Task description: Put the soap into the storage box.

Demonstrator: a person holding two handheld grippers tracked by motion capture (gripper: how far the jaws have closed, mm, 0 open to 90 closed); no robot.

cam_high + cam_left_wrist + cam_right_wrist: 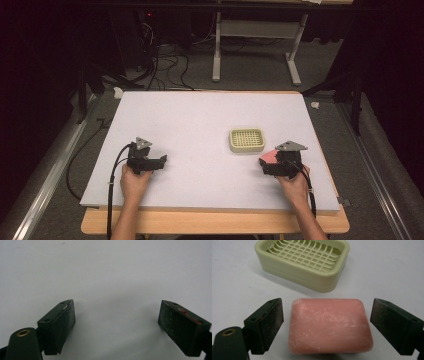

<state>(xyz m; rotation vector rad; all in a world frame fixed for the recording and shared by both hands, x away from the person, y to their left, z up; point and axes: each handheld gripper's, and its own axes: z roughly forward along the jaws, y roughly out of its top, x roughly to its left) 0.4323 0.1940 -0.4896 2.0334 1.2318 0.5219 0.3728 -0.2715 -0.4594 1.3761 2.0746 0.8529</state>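
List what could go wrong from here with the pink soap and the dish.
1. The right tongs stand open around the soap bar without touching it; its rounded edges could let it squirt out as they close.
2. The soap dish sits loose just beyond; a pushed bar could knock it across the white mat.

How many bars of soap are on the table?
1. A single pink soap bar lies flat on the white table, between the open jaws of the right tool, just in front of the empty cream soap dish.
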